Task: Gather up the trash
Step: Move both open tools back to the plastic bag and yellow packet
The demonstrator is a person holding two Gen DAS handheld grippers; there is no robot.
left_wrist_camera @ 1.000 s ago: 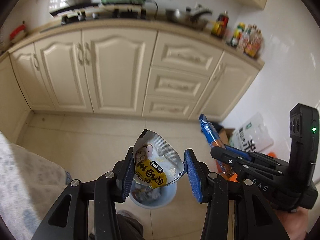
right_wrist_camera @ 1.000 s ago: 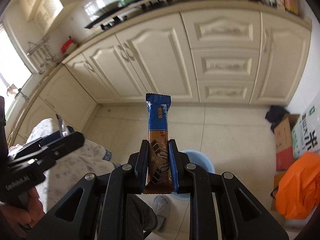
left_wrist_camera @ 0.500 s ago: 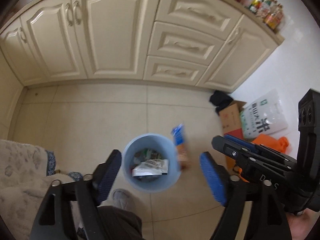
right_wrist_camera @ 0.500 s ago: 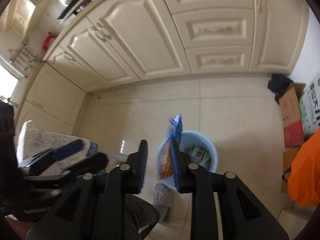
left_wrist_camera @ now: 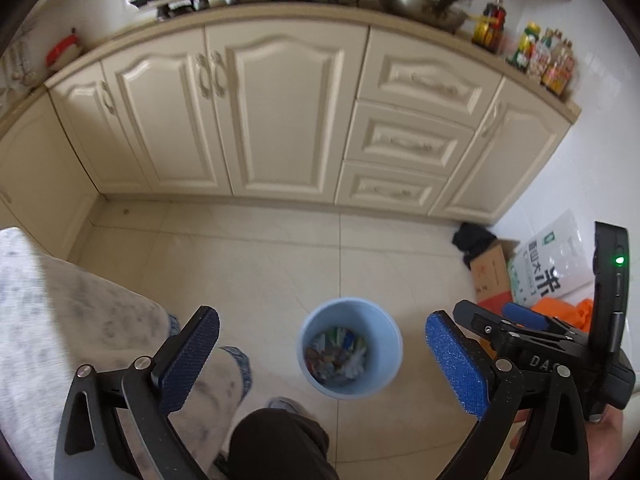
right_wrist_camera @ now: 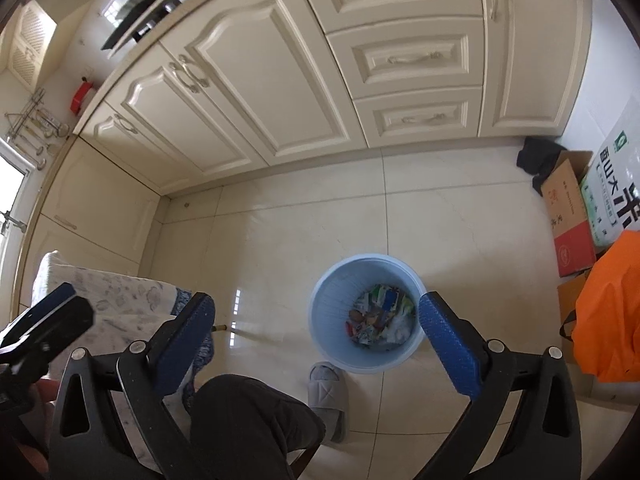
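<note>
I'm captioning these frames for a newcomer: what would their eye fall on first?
First, the light blue bin on the pale floor tiles, with crumpled wrappers at its bottom. Next, the blue-padded left gripper and right gripper above it, jaws opening with nothing between them. Then the bright orange bag at the right, beside a cardboard box.

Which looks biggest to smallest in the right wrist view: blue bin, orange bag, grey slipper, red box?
1. Orange bag, cut by the frame edge, so its full size is unsure.
2. Blue bin.
3. Red box.
4. Grey slipper.
Bag and bin look close in size.
</note>
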